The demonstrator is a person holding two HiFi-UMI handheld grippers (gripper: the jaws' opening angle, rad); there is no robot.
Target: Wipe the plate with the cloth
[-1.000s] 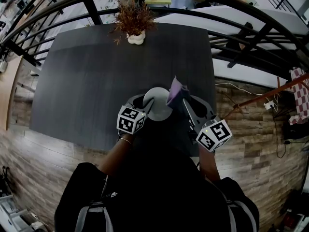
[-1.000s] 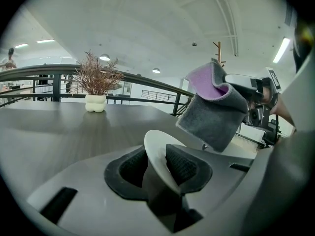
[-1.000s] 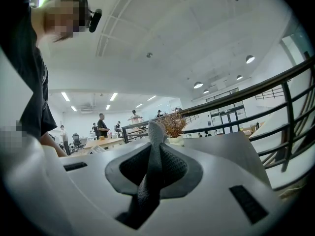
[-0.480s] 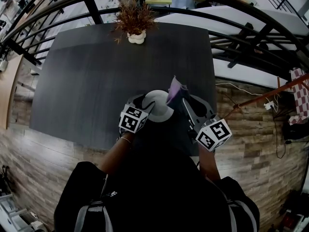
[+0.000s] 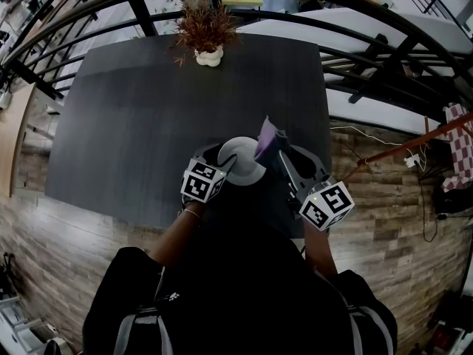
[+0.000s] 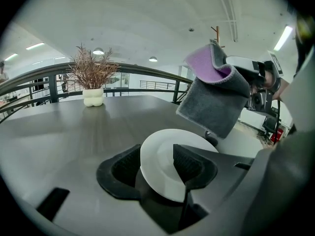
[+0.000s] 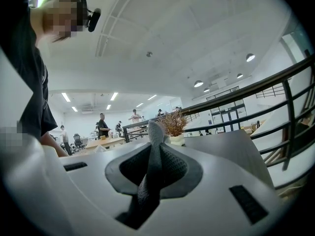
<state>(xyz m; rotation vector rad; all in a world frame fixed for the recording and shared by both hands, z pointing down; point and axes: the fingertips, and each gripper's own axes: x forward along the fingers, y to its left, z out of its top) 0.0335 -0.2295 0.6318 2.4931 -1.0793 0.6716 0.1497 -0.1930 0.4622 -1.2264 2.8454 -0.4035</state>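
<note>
A white plate stands tilted over the near part of the dark table. My left gripper is shut on the plate. In the left gripper view one pad lies behind the plate's left rim and the other over its face, with the left gripper low in the picture. Just right of the plate hangs a grey and purple cloth, with my right gripper shut on it. That cloth is apart from the plate. In the right gripper view the cloth is pinched between the right gripper's pads.
A potted dry plant stands at the table's far edge, well beyond the plate. A dark metal railing runs behind and to the right of the table. Wooden floor shows past the table's near and right edges.
The plate and the left gripper shifted slightly, and the plate's tilt changed a little. The right gripper and the cloth stayed where they were.
</note>
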